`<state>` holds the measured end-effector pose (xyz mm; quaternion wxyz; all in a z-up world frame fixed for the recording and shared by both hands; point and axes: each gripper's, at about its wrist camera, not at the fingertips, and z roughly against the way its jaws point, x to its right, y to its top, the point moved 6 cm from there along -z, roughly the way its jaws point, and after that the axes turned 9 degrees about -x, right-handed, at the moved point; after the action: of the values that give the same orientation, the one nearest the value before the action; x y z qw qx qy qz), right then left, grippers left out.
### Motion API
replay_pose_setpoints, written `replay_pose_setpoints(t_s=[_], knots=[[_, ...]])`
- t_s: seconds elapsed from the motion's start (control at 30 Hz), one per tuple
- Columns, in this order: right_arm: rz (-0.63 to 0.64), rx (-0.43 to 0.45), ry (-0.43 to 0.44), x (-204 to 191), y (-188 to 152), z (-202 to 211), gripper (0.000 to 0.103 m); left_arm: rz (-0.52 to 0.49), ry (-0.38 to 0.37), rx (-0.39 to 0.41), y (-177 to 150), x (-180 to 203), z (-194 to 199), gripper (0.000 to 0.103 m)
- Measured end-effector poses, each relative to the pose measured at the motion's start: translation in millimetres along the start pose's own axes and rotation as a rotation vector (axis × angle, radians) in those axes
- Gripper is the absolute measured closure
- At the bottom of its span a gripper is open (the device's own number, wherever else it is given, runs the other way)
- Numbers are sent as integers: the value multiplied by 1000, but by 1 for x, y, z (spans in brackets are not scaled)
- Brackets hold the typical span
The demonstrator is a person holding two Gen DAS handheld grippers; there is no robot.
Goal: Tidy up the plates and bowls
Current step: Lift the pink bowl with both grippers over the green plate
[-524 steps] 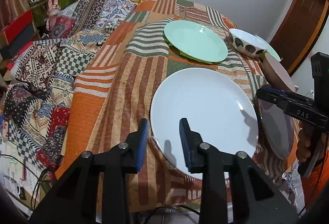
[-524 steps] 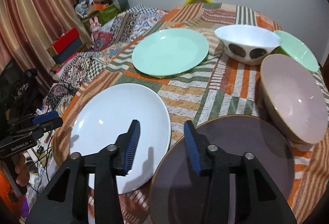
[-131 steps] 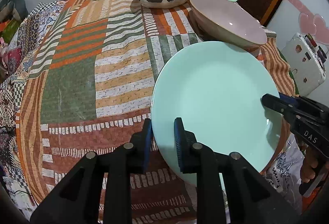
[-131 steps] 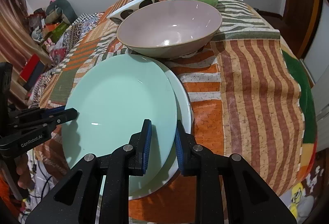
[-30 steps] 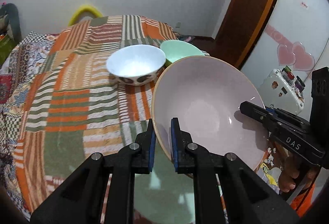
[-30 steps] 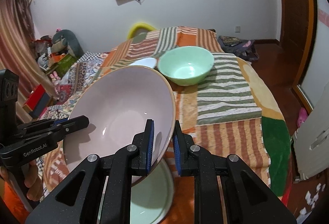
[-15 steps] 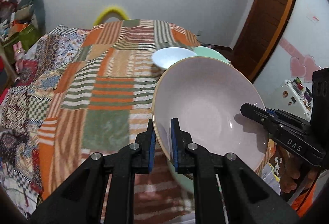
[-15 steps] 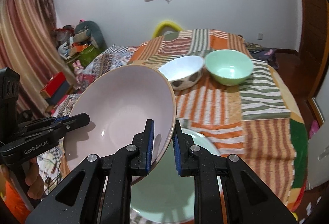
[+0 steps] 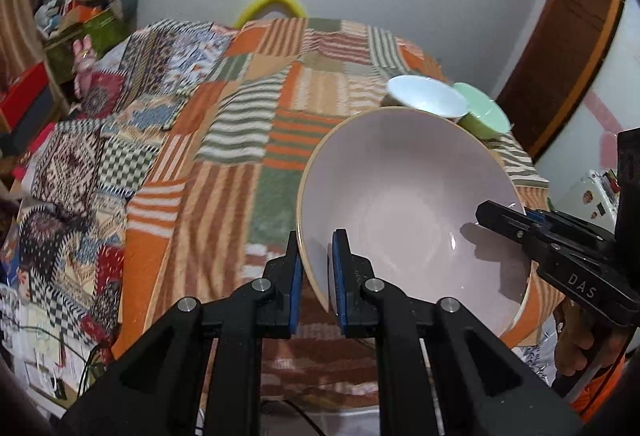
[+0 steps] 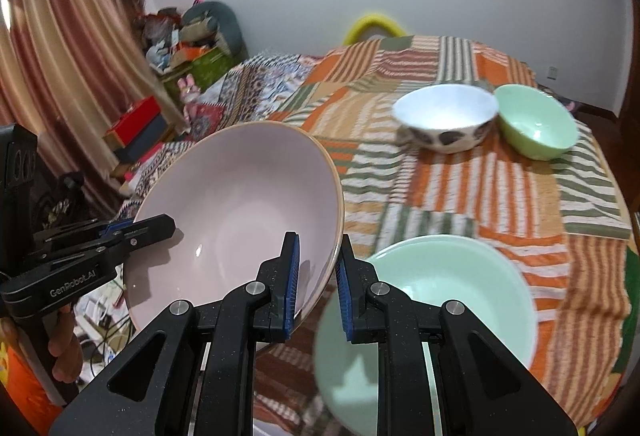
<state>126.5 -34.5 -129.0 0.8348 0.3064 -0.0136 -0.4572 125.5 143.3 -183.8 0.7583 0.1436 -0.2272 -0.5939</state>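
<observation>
A large pale pink bowl (image 9: 408,204) is held in the air between both grippers, tilted; it also shows in the right wrist view (image 10: 240,204). My left gripper (image 9: 314,272) is shut on its left rim. My right gripper (image 10: 316,276) is shut on its right rim and shows at the right of the left wrist view (image 9: 516,222). The stack topped by the mint green plate (image 10: 448,300) lies on the patchwork tablecloth (image 10: 480,176) below and to the right of the bowl.
A white bowl with dark spots (image 10: 446,120) and a mint green bowl (image 10: 534,126) stand side by side at the table's far right. Boxes and clutter (image 10: 136,128) lie on the floor to the left. A yellow chair back (image 10: 374,24) stands behind the table.
Both grippers have carried the pink bowl to the left, off the plate stack and toward the table's left side. The green plate now shows clear to the bowl's right.
</observation>
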Motion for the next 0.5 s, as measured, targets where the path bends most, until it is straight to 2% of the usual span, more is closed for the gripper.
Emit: replay_pose_setpoints(t_s=[0.23,0.5], knots=[[20,-64,3,-17,-8,-27,87,41,20,-56,-15,-27,-25,90],[7,-147,2,-19,-17,-56,87,67,20,-138,-25,-41,-55,90]])
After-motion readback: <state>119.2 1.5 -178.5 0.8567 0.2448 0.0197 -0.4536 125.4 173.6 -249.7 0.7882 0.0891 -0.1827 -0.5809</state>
